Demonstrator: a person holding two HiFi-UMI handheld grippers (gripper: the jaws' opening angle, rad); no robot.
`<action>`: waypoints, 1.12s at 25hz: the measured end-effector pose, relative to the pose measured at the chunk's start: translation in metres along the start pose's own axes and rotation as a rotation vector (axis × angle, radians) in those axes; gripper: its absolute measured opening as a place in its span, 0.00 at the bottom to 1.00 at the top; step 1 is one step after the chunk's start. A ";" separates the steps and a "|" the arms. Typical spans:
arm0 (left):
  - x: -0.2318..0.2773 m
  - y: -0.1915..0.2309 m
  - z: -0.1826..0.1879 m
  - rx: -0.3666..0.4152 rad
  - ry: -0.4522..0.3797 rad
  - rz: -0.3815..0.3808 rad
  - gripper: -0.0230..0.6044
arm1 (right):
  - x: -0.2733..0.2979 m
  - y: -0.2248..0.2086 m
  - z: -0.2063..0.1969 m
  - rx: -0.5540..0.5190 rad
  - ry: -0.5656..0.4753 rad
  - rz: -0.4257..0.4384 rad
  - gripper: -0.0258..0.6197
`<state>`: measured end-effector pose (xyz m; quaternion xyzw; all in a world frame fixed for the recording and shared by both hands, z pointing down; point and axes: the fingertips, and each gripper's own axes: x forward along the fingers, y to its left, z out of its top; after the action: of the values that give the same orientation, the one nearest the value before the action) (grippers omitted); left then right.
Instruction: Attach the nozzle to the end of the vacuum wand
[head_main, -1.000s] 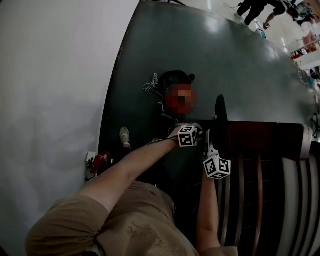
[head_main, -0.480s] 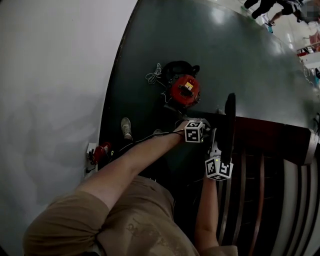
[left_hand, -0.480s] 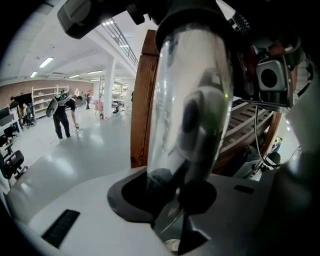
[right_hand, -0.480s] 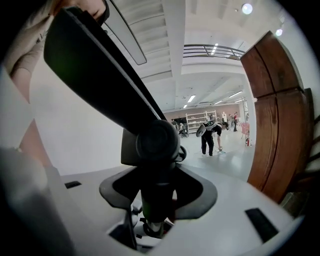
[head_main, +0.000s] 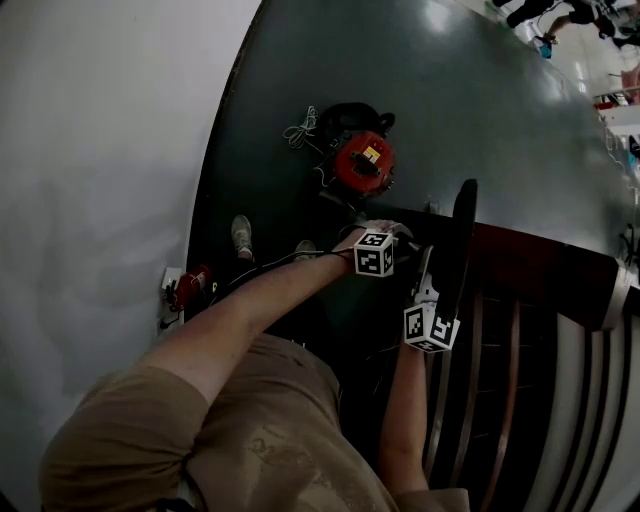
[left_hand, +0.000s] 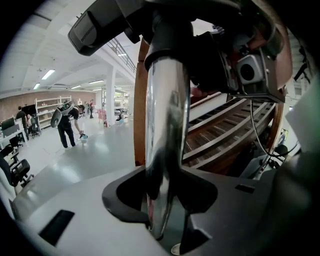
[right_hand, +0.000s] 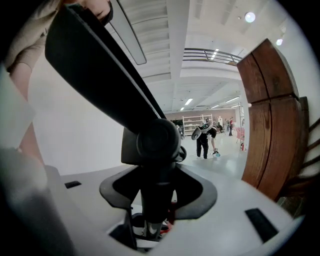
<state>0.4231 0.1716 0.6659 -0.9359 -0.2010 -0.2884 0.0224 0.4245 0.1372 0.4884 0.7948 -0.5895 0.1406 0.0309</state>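
The left gripper (left_hand: 167, 220), jaws just easing apart round the chrome wand (left_hand: 165, 115), may let it sag out of line with the nozzle (right_hand: 100, 75) clamped in the right gripper (right_hand: 150, 220).

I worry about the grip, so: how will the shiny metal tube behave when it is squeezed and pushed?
The metal tube looks mirror-polished, so it is probably slippery. It is round, so it may twist or slide under pressure. Being straight metal, it should stay stiff.
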 end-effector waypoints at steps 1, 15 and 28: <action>-0.005 -0.001 -0.004 0.003 -0.002 0.007 0.26 | -0.001 0.004 0.001 -0.004 -0.003 0.006 0.34; 0.006 -0.015 -0.009 0.002 -0.002 -0.035 0.26 | -0.015 -0.018 -0.014 0.178 -0.053 -0.062 0.34; 0.003 -0.025 -0.024 0.038 0.045 -0.067 0.26 | -0.008 0.004 -0.028 0.059 0.061 -0.011 0.34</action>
<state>0.4024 0.1920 0.6854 -0.9213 -0.2373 -0.3061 0.0349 0.4128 0.1494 0.5129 0.7940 -0.5794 0.1818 0.0262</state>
